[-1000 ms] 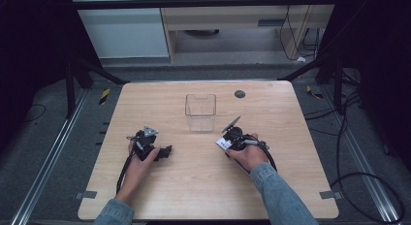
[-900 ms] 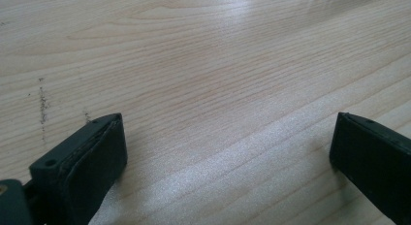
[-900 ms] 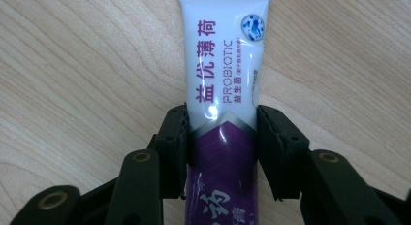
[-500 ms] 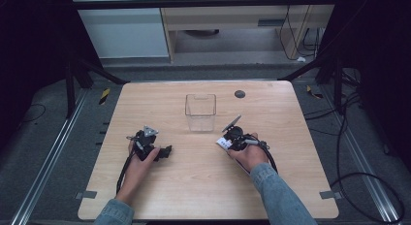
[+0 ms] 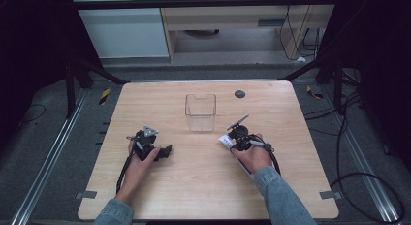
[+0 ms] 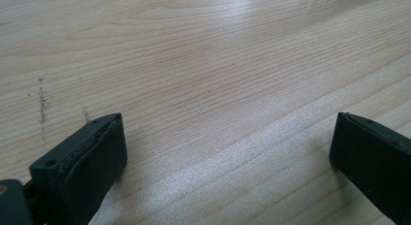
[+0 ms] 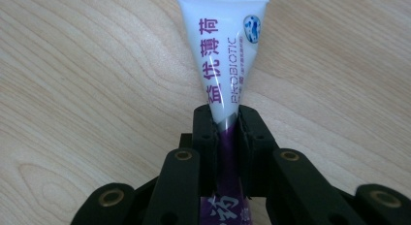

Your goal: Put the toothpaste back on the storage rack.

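The right gripper (image 7: 226, 133) has just been closing its jaws, and they now pinch a white and purple tube (image 7: 228, 65) lying on the worktop (image 5: 194, 186), near the clear box (image 5: 200, 111) on the person's side. With the tube gripped, lifting it looks next. Left of the box, the left gripper (image 6: 228, 152) rests with jaws wide and empty.

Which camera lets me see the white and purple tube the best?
The right gripper view: the tube is close there, squeezed between the right gripper's fingers, its purple lettering readable. The high view shows just its white end beside that gripper, small. The left gripper view shows bare table.
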Action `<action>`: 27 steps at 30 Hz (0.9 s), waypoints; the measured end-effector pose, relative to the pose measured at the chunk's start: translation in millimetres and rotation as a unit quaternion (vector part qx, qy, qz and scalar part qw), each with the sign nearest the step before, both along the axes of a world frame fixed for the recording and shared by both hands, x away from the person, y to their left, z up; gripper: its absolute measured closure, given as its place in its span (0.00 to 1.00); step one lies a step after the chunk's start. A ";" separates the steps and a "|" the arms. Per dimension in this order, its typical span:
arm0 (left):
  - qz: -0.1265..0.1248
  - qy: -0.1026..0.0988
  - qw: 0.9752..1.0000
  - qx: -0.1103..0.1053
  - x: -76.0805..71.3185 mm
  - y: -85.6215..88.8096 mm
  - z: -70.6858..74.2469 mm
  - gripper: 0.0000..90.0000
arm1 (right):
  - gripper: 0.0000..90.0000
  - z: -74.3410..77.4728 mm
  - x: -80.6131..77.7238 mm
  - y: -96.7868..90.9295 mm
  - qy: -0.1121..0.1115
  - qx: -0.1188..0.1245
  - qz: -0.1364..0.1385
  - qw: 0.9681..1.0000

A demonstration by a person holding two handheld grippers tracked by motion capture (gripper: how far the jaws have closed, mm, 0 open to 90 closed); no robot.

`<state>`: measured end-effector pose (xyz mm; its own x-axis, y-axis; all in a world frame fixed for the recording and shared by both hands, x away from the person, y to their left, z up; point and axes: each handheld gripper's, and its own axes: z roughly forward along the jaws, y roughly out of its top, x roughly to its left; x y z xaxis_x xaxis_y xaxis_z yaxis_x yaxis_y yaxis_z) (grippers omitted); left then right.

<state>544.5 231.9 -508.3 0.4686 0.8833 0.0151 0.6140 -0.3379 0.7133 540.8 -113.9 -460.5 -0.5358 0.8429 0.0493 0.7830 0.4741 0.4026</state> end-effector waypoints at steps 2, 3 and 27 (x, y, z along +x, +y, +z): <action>0.000 0.000 1.000 0.000 0.0 0.0 0.0 0.00 | 0.88 4.2 -0.8 -3.1 -0.002 0.006 -0.005 1.000; 0.000 0.000 1.000 0.000 0.0 0.0 0.0 0.00 | 0.88 8.8 -1.4 -6.2 -0.007 0.010 -0.004 1.000; 0.000 0.000 1.000 0.000 0.0 0.1 0.0 0.00 | 0.88 63.2 -0.8 -31.3 -0.117 0.083 -0.031 0.989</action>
<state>544.5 231.9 -508.2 0.4693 0.8829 0.0154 0.6139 -0.3387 0.7130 540.0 -145.2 -397.3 -0.4971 0.8649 0.0698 0.6837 0.3409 0.6452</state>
